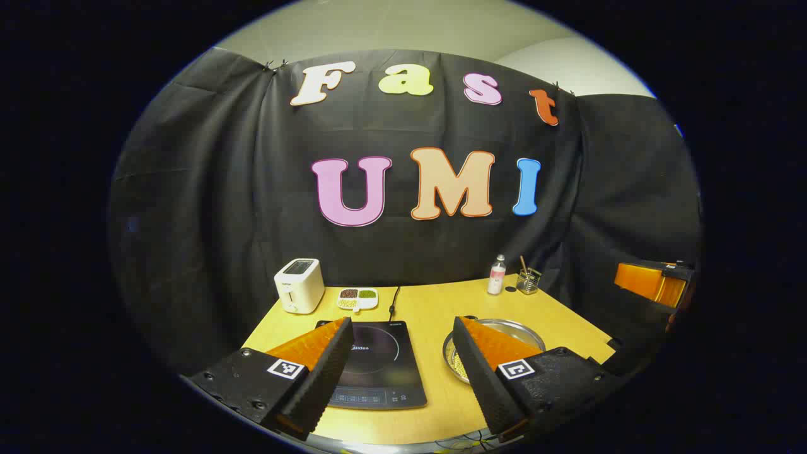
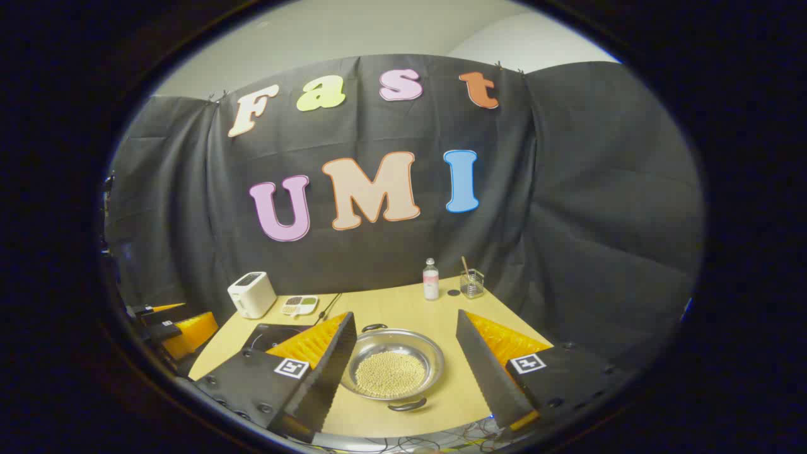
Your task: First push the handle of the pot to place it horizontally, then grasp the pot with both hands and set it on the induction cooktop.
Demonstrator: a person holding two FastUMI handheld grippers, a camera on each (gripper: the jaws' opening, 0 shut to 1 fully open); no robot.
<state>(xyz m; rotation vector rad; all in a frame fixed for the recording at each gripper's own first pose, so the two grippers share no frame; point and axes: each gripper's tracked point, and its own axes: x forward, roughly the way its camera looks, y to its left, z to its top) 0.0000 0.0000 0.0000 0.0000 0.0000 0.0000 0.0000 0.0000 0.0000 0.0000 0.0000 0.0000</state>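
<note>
A shallow steel pot holding pale beans sits on the wooden table, between the fingers of my open right gripper. One dark loop handle points toward me and the other points away. To the pot's left lies the black induction cooktop. In the left gripper view the cooktop lies between the fingers of my open left gripper, and the pot shows partly behind the right-hand finger. Both grippers hover above the table's near edge, holding nothing.
At the back of the table stand a white toaster, a small sectioned dish of beans, a bottle and a glass with a stick. The cooktop's cable runs backward. Wires hang at the near edge.
</note>
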